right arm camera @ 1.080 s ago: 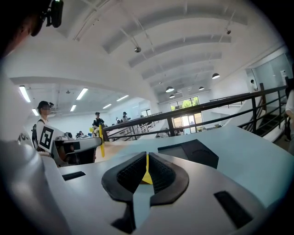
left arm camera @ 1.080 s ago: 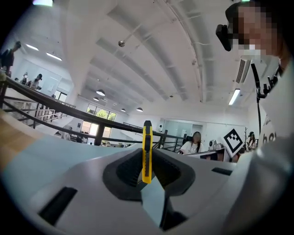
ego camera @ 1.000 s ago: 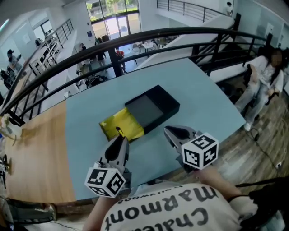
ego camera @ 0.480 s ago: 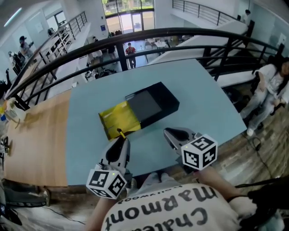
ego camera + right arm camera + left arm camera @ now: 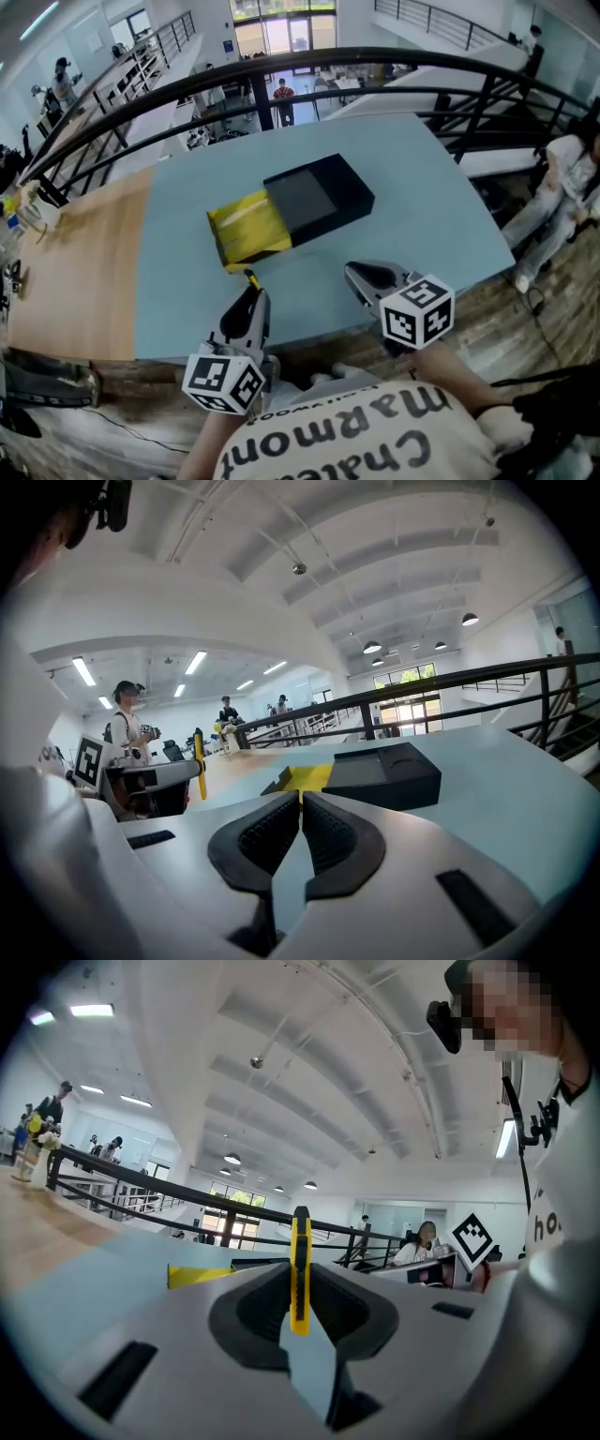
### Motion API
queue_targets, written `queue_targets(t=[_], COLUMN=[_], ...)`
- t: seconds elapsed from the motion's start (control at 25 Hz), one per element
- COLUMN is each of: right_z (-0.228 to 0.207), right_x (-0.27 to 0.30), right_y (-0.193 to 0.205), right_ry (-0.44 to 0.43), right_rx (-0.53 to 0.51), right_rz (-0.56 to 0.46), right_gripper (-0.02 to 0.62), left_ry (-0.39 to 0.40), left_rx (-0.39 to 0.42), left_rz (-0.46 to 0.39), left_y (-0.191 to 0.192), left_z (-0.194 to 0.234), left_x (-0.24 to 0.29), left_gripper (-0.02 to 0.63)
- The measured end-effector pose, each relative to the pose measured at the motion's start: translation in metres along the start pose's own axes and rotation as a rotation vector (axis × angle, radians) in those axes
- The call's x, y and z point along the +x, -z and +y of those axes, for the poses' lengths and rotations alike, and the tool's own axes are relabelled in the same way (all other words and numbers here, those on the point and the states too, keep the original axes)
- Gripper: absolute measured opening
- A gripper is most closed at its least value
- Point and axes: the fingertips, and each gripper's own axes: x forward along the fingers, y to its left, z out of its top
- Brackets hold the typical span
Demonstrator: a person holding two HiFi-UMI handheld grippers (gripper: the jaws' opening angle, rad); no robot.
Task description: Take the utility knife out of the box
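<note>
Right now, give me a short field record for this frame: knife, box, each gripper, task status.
Knife: yellow utility knife, clamped upright in the left gripper, out of the box
Box: black cardboard sleeve with its yellow inner tray slid partly out towards the person
Surface: light blue table; the box lies flat on it
Right gripper: jaws together, nothing between them, held near the table's front edge
Task status: knife is out of the box, not set down

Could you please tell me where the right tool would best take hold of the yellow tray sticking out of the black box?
Probably the thin outer end wall of the shallow yellow tray, pinched from above by the right tool, shut and empty: the flat black box sleeve looks too broad to span.
</note>
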Motion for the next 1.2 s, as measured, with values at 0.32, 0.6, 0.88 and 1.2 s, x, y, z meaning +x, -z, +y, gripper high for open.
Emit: queue_targets(t=[0.32,0.6,0.88,1.2], right_z=[-0.002,0.004,0.004,0.01], right_x=[-0.011,-0.012,-0.016,-0.021], right_y=[0.019,0.03,0.037,0.04], right_ry=[-0.009,-0.032,-0.049,-0.059], right_rx=[-0.002,-0.001,0.005,0.009], right_rz=[0.043,0.063,0.079,0.094], right_gripper=[0.037,0.037,0.037,0.037], left_ry=[-0.027,-0.043,-0.065,-0.073], left_rx=[-0.009,-0.016,-0.018,-0.013], left_rz=[0.034,0.035,0.053,0.055], left_y=[0.021,0.029,0.036,0.032], left_z=[-0.009,-0.014,-0.019,-0.023], left_x=[-0.008,-0.016,-0.024,-0.032], left_gripper=[0.061,0.061,0.061,0.061])
